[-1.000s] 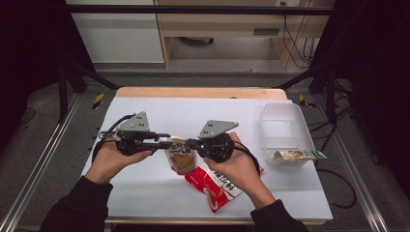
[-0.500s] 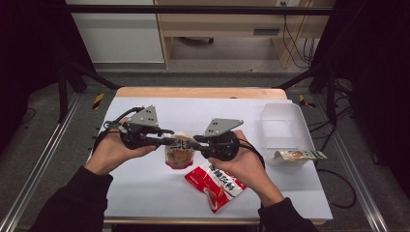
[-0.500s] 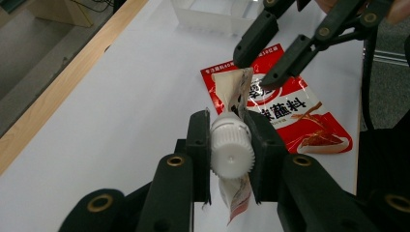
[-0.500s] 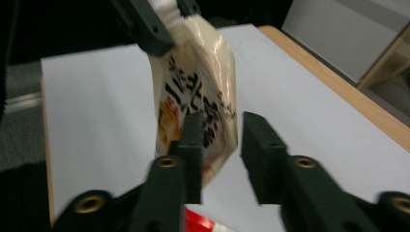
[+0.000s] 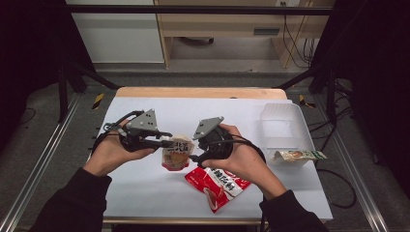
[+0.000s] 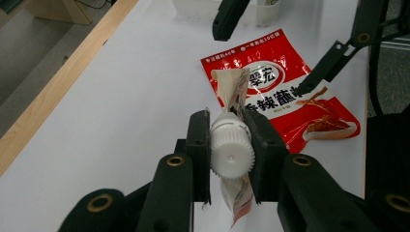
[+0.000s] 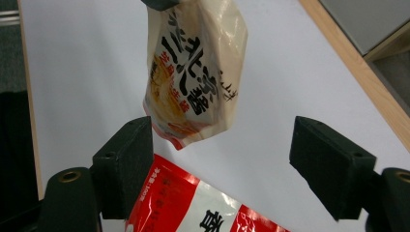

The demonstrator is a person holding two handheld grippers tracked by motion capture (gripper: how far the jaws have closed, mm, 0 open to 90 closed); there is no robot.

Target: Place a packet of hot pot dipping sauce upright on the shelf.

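Note:
A beige spout pouch (image 5: 177, 152) with orange print hangs over the white table (image 5: 145, 193). My left gripper (image 5: 167, 141) is shut on its white ribbed screw cap (image 6: 232, 147), and the pouch body (image 6: 237, 94) dangles below the jaws. My right gripper (image 5: 196, 152) faces it from the right. Its jaws have just been opening and now stand wide, one on each side of the pouch's lower end (image 7: 193, 77), with neither pad pressing on it. A red snack packet (image 5: 217, 183) lies flat on the table beneath both grippers.
A clear plastic box (image 5: 285, 128) stands at the table's right edge. A beige-and-green packet (image 5: 297, 155) lies across its near rim. The wooden table edge (image 5: 193, 92) runs along the back. Metal frame rails (image 5: 43, 164) flank the table.
The right gripper's jaws have spread apart and left the pouch. The pouch stays hanging by its cap from the left gripper. Both hands have kept about the same place.

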